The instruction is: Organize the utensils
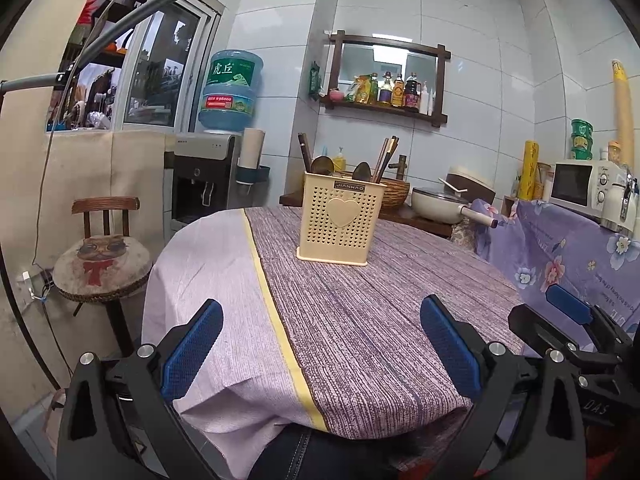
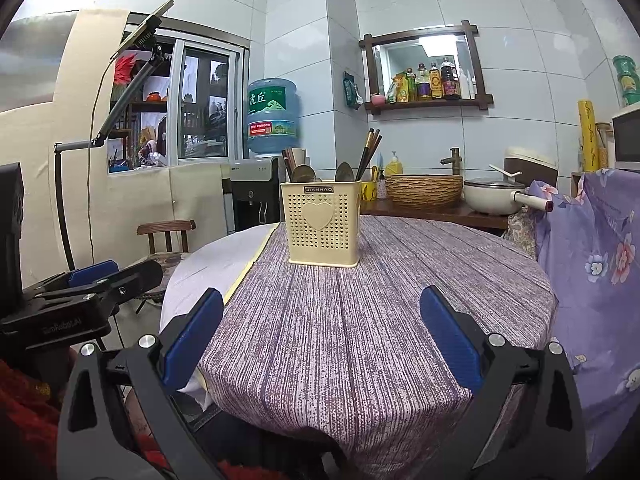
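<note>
A cream perforated utensil holder with a heart on its front stands upright on the far middle of the table. Spoons and dark chopsticks stick out of its top. My left gripper is open over the table's near edge, well short of the holder, with nothing between its blue pads. My right gripper is also open and empty, equally far back. Each gripper shows at the edge of the other's view: the right gripper and the left gripper.
The table wears a purple striped cloth with a pale lilac part on its left. A round stool stands to the left. A floral-covered surface, a white pan and a woven basket lie right and behind.
</note>
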{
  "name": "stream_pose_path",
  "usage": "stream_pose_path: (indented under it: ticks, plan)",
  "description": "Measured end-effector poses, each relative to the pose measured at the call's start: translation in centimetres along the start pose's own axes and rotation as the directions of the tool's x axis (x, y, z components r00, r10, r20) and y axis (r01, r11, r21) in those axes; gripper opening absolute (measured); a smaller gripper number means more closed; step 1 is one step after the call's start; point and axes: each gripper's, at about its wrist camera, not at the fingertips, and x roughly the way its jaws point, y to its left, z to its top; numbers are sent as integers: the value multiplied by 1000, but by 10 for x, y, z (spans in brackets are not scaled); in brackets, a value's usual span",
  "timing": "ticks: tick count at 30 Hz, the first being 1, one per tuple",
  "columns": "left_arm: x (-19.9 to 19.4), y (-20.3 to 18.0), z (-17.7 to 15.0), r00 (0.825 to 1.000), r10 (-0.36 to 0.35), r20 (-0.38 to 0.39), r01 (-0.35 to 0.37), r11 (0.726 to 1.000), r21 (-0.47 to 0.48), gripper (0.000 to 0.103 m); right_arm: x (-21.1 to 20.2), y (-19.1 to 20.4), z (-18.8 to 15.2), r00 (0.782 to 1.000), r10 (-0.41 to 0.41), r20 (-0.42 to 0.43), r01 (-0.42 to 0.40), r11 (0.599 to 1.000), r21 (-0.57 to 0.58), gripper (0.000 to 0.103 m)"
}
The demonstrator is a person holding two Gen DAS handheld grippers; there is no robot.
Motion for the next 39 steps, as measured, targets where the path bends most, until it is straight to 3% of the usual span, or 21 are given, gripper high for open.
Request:
stream_pose_path:
  ticks: [39]
  plan:
    - [2,-1,-2,1000,8,-20,-8,1000,-1,98,2,3,-2,1000,-4,-11,4,1000,8,97]
